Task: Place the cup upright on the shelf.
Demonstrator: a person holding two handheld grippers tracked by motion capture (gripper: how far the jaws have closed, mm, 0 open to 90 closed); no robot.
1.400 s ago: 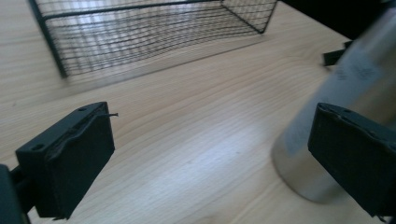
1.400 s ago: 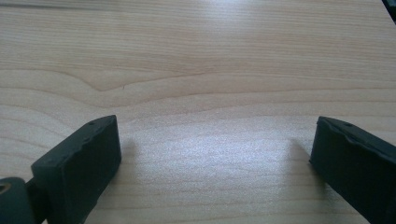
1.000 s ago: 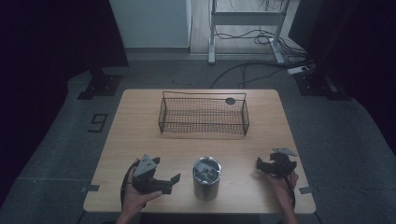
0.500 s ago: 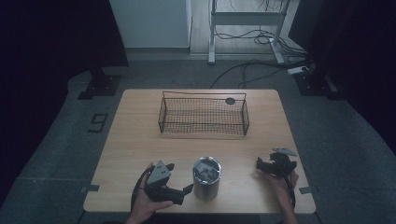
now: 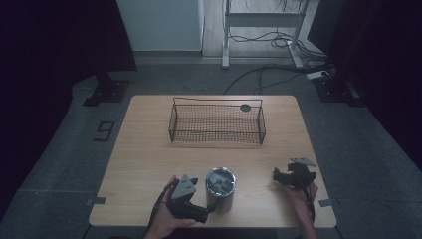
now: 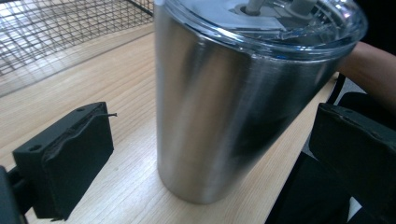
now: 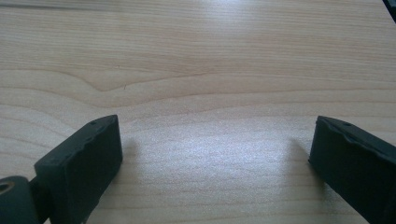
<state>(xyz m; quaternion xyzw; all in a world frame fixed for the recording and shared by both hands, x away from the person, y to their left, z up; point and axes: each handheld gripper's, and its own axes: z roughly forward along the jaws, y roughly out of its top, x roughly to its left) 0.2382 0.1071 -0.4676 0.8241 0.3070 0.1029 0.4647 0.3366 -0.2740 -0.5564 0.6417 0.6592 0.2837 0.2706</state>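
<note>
A steel tumbler (image 5: 220, 189) with a clear lid stands upright near the table's front edge. In the left gripper view the tumbler (image 6: 233, 102) rises between the two black jaws, which stand wide on either side without touching it. My left gripper (image 5: 206, 210) is open, low at the tumbler's front left. My right gripper (image 5: 276, 176) rests open on the wood (image 7: 210, 93) to the tumbler's right, with nothing between its jaws.
A black wire basket (image 5: 217, 122) stands across the middle of the wooden table (image 5: 144, 154). A small dark disc (image 5: 245, 107) lies behind its right end. A mesh wall of the basket (image 6: 56, 32) shows beyond the tumbler. A forearm (image 6: 373, 65) is behind the tumbler.
My left gripper has moved right along the front edge and closed in on the tumbler, which now stands between its jaws. The right gripper has stayed put.
</note>
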